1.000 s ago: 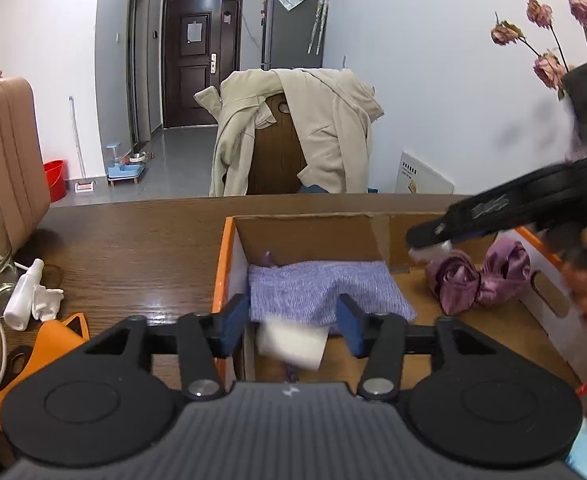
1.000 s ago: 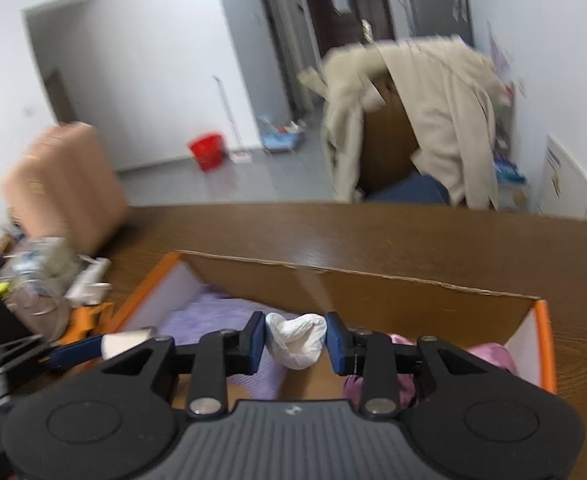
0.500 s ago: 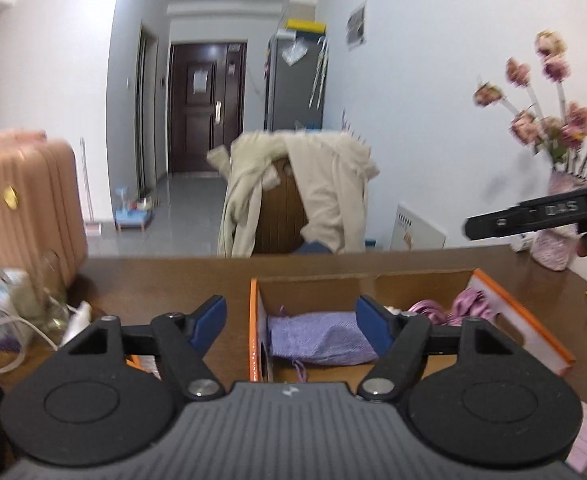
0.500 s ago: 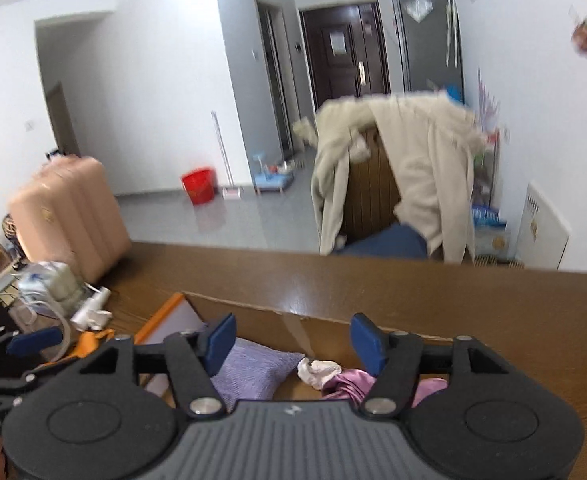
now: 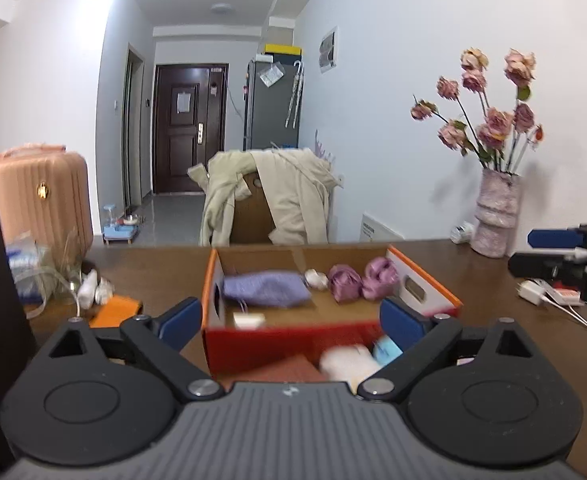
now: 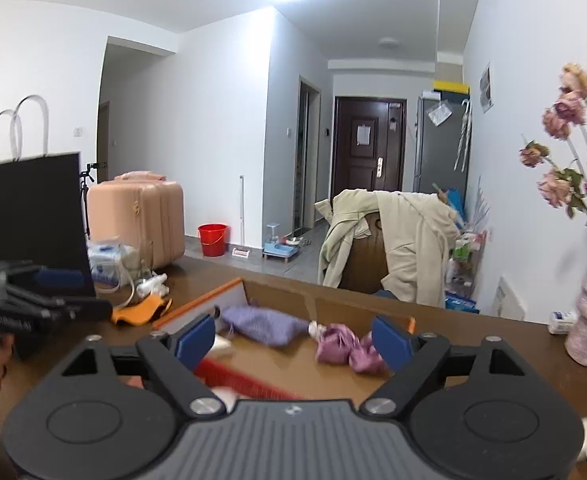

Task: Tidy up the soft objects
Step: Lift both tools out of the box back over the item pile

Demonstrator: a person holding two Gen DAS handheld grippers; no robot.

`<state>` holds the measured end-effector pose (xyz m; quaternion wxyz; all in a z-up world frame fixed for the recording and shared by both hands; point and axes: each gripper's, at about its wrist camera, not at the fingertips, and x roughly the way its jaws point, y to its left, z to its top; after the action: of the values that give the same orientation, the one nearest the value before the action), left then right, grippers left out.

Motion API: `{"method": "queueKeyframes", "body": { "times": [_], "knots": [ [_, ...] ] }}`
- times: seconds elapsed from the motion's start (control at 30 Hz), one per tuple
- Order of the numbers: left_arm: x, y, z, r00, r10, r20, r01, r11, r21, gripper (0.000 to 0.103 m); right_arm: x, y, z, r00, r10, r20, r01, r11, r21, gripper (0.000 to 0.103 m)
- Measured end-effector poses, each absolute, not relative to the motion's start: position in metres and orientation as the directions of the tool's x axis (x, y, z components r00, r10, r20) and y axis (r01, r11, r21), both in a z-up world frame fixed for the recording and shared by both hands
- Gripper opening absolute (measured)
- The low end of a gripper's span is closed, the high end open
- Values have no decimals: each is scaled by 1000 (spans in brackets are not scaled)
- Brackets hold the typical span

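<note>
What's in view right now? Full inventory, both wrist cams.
cardboard box: 1, orange-edged, on the table, open
cloth pouch: 1, lavender, box left
white ball: 1, box middle
satin bundles: 2, mauve, box right
table: 1, dark wood
vase of roses: 1, pink, table's far right
suitcase: 1, peach, floor left
paper bag: 1, black, table left
coat: 1, beige, over a chair
left gripper: open, empty
right gripper: open, empty

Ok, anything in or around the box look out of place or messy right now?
Nothing in the box stands out: the purple pouch, a small white bundle and the pink satin bundles lie loose on its floor. A white soft item sits outside, against its red front wall, not yet put in.
</note>
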<state>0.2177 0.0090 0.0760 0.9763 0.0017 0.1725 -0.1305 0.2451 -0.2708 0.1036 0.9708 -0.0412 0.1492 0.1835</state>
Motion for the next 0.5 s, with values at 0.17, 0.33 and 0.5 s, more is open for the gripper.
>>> {"method": "queueKeyframes", "body": {
  "times": [0.17, 0.33, 0.5],
  "knots": [
    [187, 2, 53, 893, -242, -380, 249, 968, -32, 100, 197, -275, 67, 889, 365, -276, -371, 928, 29, 86],
    [172, 0, 36, 881, -235, -411, 238, 970, -45, 100, 179, -276, 37, 886, 338, -317, -342, 939, 43, 86],
    [174, -8, 27, 871, -217, -441, 227, 973, -31, 100, 171, -286, 17, 882, 319, -346, -306, 947, 93, 86]
  ]
}}
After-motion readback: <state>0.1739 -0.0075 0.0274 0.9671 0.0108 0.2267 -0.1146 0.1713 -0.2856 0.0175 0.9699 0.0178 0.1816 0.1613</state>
